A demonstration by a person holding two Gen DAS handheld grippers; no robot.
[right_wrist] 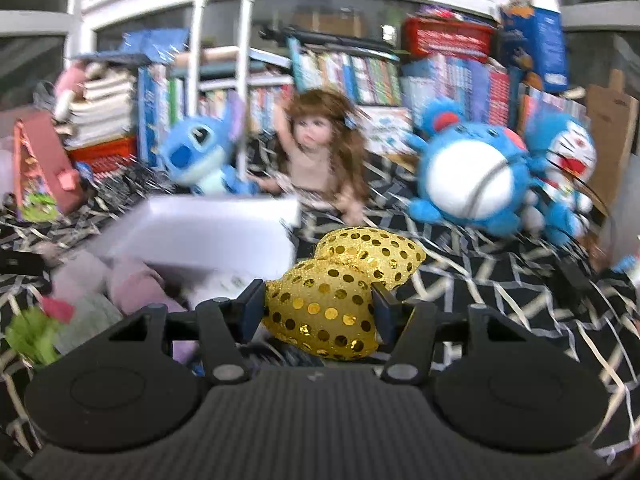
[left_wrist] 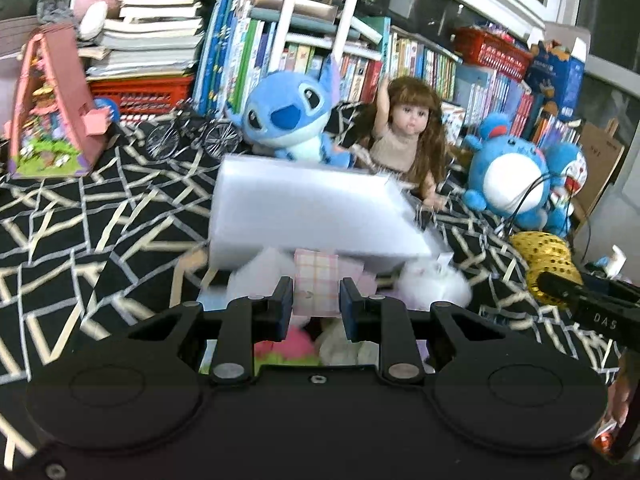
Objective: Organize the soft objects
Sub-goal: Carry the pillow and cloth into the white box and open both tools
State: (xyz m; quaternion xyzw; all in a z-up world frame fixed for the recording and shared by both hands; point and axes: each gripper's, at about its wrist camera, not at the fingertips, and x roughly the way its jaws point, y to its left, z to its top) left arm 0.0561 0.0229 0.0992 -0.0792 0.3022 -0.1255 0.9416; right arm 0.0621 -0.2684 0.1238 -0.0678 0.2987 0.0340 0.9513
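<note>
The right gripper is clamped on a gold sequined soft toy, its pads pressing the near lobe while the long axis runs forward and slightly right. The white storage box of soft things lies just ahead and to its left. The left gripper hangs nearer over that box, fingers pinching a pink checked cloth.

right view motion-blurred, doll smeared, white box edges soft
</note>
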